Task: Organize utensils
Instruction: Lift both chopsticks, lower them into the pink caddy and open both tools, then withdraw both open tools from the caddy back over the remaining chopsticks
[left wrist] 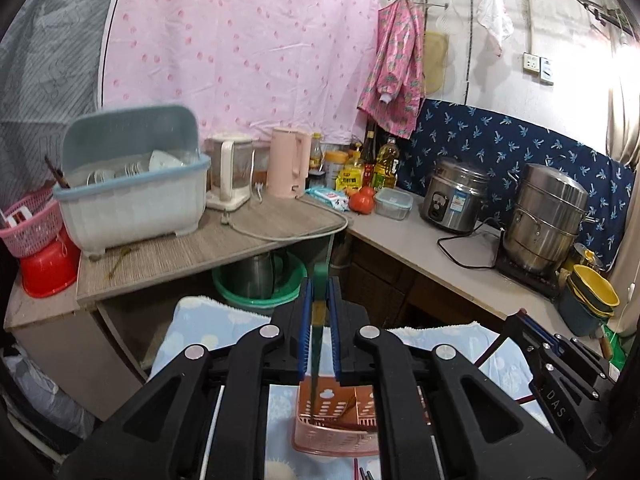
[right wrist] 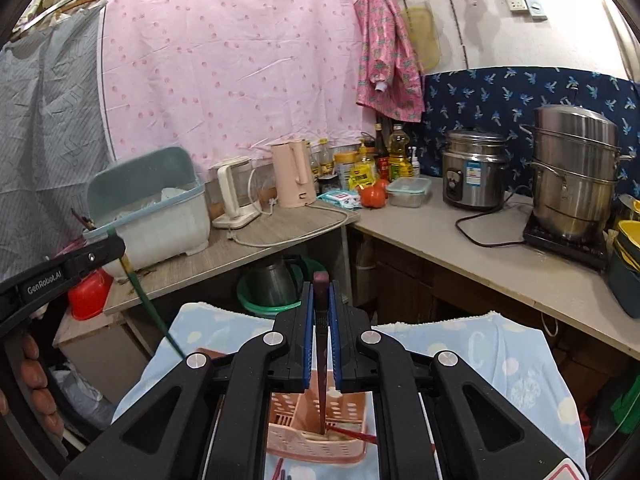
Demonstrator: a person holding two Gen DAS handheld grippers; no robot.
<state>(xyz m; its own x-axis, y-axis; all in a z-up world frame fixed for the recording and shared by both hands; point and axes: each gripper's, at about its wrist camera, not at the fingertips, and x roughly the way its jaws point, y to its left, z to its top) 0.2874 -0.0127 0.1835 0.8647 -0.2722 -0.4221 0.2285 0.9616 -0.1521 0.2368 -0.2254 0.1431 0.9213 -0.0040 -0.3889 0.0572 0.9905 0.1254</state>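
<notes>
Chopsticks, light, stiff, slick: green chopstick [left wrist: 318, 320] pinched mid-shaft by left gripper [left wrist: 319, 292], dark maroon chopstick [right wrist: 321, 320] likewise by right gripper [right wrist: 320, 296], tips over pink basket [right wrist: 316, 428].

You see pink kettle [right wrist: 294, 174] near counter [right wrist: 460, 248] corner, tomatoes [right wrist: 374, 196] beside lidded container [right wrist: 409, 191]; rice cooker [right wrist: 474, 170] and steel steamer pot [right wrist: 574, 172] toward right edge.
</notes>
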